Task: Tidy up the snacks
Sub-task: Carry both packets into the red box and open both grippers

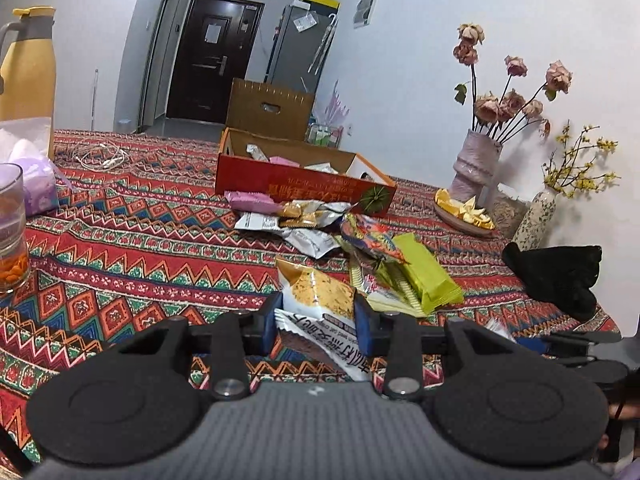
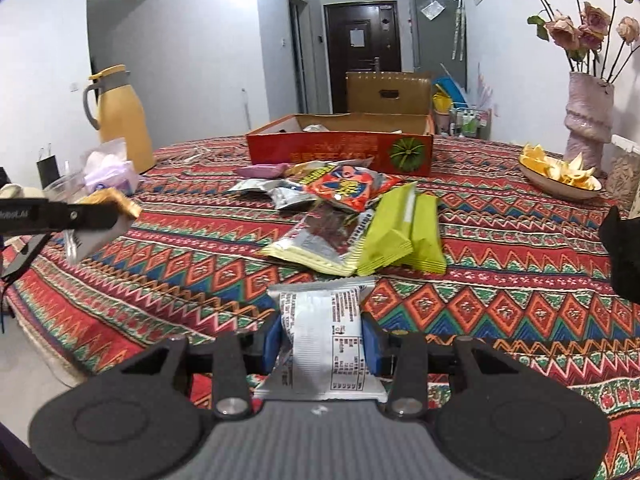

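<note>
My left gripper is shut on a white and gold snack packet, held above the patterned tablecloth. It also shows at the left of the right wrist view. My right gripper is shut on a silver-white snack packet, also above the cloth. A pile of loose snacks lies ahead: green packets, a red and orange packet, silver packets and a pink one. Behind the pile stands an open red cardboard box with a few snacks inside.
A yellow thermos jug and a tissue pack stand at the left. A glass is near the left edge. A plate of orange peel, two vases and a black cloth are at the right.
</note>
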Available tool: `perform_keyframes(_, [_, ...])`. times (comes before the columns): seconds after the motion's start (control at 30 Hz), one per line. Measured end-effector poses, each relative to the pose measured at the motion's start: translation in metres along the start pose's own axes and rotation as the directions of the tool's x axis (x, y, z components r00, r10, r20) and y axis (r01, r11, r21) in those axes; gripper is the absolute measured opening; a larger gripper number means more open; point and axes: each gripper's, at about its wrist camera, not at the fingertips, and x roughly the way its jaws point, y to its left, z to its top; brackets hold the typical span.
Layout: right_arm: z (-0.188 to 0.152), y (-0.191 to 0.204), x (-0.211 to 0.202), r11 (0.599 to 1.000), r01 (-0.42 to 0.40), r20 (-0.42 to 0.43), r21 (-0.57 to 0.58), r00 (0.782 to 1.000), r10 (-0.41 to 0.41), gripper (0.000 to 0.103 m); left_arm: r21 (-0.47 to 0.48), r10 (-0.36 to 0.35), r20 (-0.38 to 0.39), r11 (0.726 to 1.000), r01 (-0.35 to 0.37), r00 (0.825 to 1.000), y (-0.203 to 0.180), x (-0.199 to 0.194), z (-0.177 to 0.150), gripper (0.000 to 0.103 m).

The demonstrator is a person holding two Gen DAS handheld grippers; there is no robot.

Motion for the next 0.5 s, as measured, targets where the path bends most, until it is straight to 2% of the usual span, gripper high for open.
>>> perform_keyframes(0.27, [0.017, -0.006, 0.008, 1.000, -0.012, 0.024, 0.011, 1.000, 0.011, 0.040, -0.004, 0.007, 0.022, 1.000, -0.006, 1.000, 0.002, 0.011, 0.020, 0.037])
perform_keyframes(0.4, [0.042, -0.012, 0.020, 1.000, -0.015, 0.057, -0.014, 0.998, 0.016, 0.040, -0.011, -0.013, 0.067, 1.000, 0.014, 0.998, 0.001, 0.031, 0.047, 0.037])
perform_keyframes(0.5, [0.073, -0.017, 0.032, 0.999, -0.016, 0.094, -0.047, 0.995, 0.020, 0.040, 0.006, -0.009, 0.074, 1.000, 0.008, 0.997, 0.000, 0.054, 0.074, 0.037])
